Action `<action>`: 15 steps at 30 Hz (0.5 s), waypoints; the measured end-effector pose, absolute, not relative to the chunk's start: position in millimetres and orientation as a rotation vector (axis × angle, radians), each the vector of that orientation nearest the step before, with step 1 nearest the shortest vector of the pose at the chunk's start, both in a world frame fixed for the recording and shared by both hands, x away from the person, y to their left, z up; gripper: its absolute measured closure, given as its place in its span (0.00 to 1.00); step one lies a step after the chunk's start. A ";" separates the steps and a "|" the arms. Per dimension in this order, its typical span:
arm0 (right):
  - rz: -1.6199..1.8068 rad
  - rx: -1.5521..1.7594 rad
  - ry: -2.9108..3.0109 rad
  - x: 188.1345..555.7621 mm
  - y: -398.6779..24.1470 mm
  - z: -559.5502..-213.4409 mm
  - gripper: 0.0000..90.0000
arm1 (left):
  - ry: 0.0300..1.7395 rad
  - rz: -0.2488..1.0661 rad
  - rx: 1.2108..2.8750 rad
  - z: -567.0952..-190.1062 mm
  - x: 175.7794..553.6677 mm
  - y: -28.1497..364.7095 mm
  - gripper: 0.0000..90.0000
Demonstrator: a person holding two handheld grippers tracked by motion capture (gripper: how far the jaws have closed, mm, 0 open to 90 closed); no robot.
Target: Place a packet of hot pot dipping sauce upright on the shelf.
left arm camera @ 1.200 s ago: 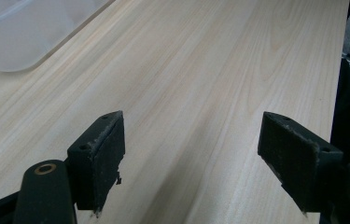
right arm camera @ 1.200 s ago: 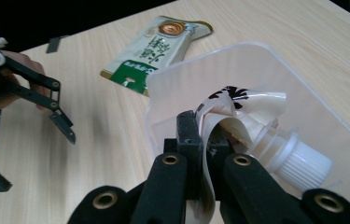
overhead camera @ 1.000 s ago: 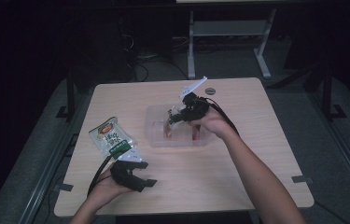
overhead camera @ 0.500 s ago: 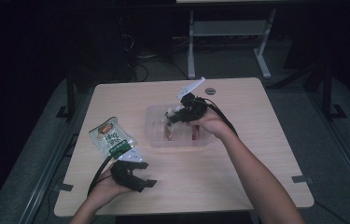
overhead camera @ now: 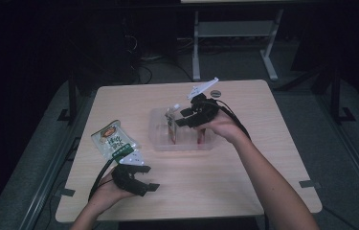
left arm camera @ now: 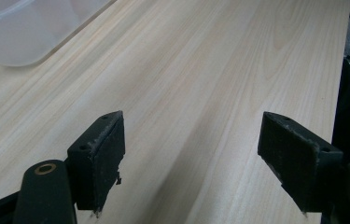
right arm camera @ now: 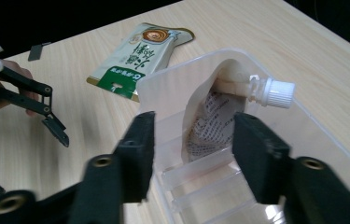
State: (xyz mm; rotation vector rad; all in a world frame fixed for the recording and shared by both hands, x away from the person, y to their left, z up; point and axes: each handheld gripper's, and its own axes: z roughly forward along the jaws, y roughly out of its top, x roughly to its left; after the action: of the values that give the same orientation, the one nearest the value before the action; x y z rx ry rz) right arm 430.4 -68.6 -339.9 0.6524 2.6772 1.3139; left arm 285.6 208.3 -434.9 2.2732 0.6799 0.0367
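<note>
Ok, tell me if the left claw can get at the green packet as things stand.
Probably yes. The left claw is open and holds nothing, and the green packet lies flat on the table just beyond that hand, with nothing on it. The bin stands off to one side, clear of the path.

The high view looks forward and down from above the person's side, far enough to take in the whole bench [overhead camera: 263, 191]. The left gripper view sits low and close over bare wood. The right gripper view looks closely into the clear bin [right arm camera: 331, 140]. All 3 views share that bin [overhead camera: 158, 129].
</note>
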 end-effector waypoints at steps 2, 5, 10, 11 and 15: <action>1.304 0.640 2.675 427.1 -70.1 -337.6 0.46 | 0.676 0.045 2.273 -434.7 286.0 208.8 0.25; 1.281 0.613 2.672 420.6 -71.0 -335.3 0.41 | 0.680 0.042 2.267 -434.5 285.8 209.2 0.25; 1.314 0.614 2.664 406.0 -74.9 -334.8 0.39 | 0.682 0.042 2.272 -433.8 285.8 210.2 0.25; 1.320 0.616 2.656 403.3 -76.0 -335.5 0.38 | 0.681 0.045 2.273 -433.8 285.8 210.3 0.25; 1.342 0.607 2.640 391.7 -81.1 -338.3 0.36 | 0.688 0.043 2.267 -433.9 285.3 210.1 0.25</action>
State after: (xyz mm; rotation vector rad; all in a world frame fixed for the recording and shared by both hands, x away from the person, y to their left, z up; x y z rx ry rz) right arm 391.7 -81.1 -338.3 0.6067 2.6395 1.3415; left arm 285.3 210.1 -433.9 2.2666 0.6884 0.0435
